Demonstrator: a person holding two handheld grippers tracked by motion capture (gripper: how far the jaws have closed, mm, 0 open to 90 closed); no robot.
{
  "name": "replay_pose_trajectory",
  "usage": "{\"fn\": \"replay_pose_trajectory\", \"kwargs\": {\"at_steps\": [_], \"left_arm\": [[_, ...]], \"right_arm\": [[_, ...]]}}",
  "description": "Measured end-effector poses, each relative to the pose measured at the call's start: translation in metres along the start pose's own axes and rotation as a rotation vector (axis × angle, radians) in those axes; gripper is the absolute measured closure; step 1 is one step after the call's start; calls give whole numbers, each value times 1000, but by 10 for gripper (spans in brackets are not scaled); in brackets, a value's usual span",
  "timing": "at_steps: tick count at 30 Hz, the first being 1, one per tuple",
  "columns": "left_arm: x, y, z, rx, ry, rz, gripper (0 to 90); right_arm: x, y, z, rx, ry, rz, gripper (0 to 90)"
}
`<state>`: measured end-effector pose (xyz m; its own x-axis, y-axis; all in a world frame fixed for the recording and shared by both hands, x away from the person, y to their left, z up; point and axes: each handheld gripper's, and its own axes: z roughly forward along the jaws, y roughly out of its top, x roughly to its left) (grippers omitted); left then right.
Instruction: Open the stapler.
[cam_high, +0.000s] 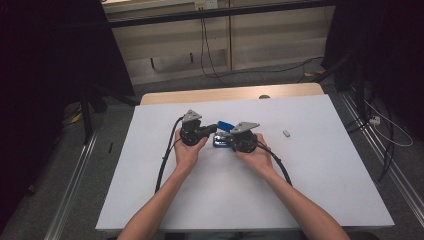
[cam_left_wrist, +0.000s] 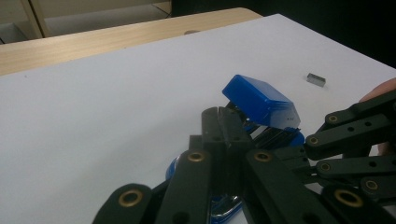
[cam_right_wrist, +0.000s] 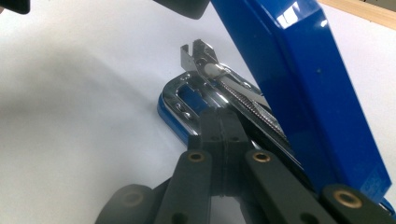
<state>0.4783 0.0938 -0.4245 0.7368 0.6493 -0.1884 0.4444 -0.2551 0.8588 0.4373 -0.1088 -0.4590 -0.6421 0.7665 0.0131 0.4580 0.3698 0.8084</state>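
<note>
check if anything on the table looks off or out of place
The blue stapler stands out: its lid is swung up, baring the metal staple track, while its base lies on the white table between the left claw and right claw. A small grey block, possibly staples, lies alone off to the right.

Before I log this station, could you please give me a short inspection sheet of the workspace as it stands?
Surface: white table top, wooden strip along the far edge.
Job's things: blue stapler at mid-table, lid swung up, metal staple channel exposed.
Clutter: small grey staple block lying apart, right of the stapler.
Grippers: left tool jaws together against the stapler under its lid; right tool jaws together by the chrome base; whether either pinches a part cannot be told.
Cables: black cable trails from each tool; more cables on the floor beyond.
Surroundings: dark curtains either side, pale cabinets behind.
</note>
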Motion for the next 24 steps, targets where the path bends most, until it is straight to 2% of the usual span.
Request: {"fn": "replay_pose_trajectory", "kwargs": {"at_steps": [5, 13, 17, 24], "left_arm": [[0, 0, 0, -3, 3, -3, 900], [0, 0, 1, 0, 6, 0, 900], [1, 1, 1, 4, 5, 2, 900], [1, 0, 1, 14, 10, 7, 900]], "right_arm": [[2, 1, -1, -11, -8, 0, 900], [11, 6, -1, -82, -33, -14, 900], [13, 7, 2, -115, -55, 4, 900], [17, 12, 9, -138, -73, 18, 900]]}}
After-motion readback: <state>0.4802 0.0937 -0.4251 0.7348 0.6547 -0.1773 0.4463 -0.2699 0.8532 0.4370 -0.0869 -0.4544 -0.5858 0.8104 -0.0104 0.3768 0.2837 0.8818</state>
